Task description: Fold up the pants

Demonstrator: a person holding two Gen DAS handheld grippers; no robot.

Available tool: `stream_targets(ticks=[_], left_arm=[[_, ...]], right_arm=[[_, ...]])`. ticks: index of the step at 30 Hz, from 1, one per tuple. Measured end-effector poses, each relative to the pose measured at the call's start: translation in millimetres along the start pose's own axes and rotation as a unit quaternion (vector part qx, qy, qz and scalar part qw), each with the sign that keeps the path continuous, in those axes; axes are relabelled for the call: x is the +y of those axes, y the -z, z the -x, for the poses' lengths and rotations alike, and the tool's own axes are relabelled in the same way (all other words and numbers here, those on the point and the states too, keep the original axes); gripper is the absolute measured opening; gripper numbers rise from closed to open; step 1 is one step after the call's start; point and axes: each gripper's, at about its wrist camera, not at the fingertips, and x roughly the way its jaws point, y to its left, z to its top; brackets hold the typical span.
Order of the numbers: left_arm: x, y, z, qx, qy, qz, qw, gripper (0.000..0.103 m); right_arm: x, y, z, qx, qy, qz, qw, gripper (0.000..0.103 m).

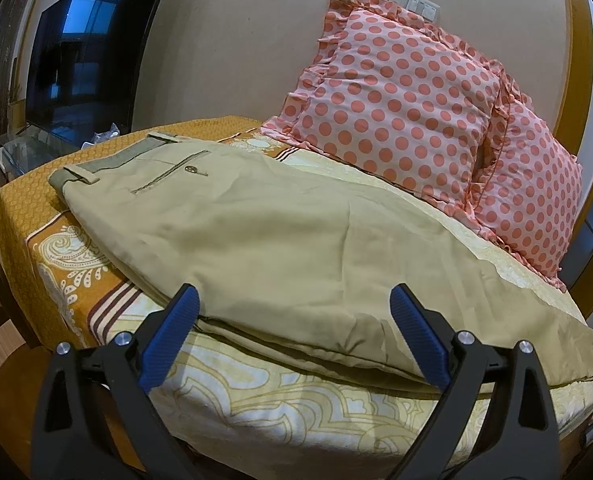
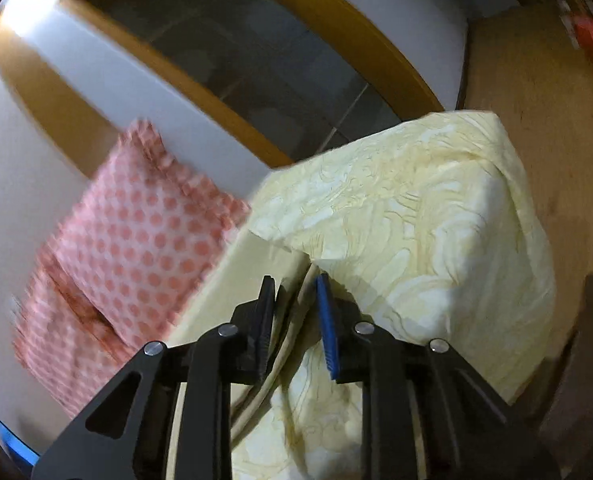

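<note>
Khaki pants (image 1: 256, 236) lie flat on the bed, folded lengthwise, with the waistband and back pocket at the far left and the legs running to the near right. My left gripper (image 1: 294, 300) is open and empty, its blue pads on either side of the near edge of the legs. My right gripper (image 2: 294, 280) is nearly shut around the hem edge of the pants (image 2: 286, 344) at the bed's corner; the view is blurred.
Two pink polka-dot pillows (image 1: 400, 96) lean on the wall behind the pants, and they also show in the right wrist view (image 2: 136, 240). The bedsheet (image 1: 276, 404) is yellow and orange patterned. A dark TV (image 1: 80, 60) stands far left. Wooden floor (image 2: 536, 120) lies beyond the bed corner.
</note>
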Motion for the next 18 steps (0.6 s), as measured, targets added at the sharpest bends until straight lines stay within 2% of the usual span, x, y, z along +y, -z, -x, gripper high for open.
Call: stream_targets(ticks=[2,5,7,8,10,14,17,18], left_arm=[[0.6,0.2,-0.4,0.000,0.002,0.002,1.0000,0.096],[1.5,0.7,1.0,0.000,0.003,0.005,1.0000,0.096],[1.5,1.0,1.1,0.001,0.004,0.005,1.0000,0.096],[1.3,1.1,1.5,0.000,0.004,0.007,1.0000,0.096],[2.0,1.2,2.5,-0.001,0.006,0.011,0.9999,0.096],[4.8,1.5,5.1,0.000,0.015,0.021,0.9997,0.096],[5.2,1.1,4.9,0.000,0.015,0.023,0.9996,0.096],[5.3,1.3,5.1,0.000,0.014,0.022,0.9997,0.096]], right_arm=[[12.0,1.7,-5.1,0.021,0.029,0.060,0.998,0.029],[33.7,10.7,-11.7,0.034,0.063,0.155,0.985,0.031],[39.2,14.3,-15.5,0.040,0.065,0.180,0.981,0.032],[36.2,13.6,-16.1,0.041,0.059,0.175,0.982,0.028],[25.4,7.4,-22.7,0.050,0.037,0.126,0.990,0.005],[26.6,-0.3,-16.0,0.038,-0.038,0.058,0.997,0.004],[71.7,0.7,-17.1,0.046,-0.101,0.080,0.991,0.004],[98.8,4.1,-17.3,0.050,-0.133,0.097,0.985,0.004]])
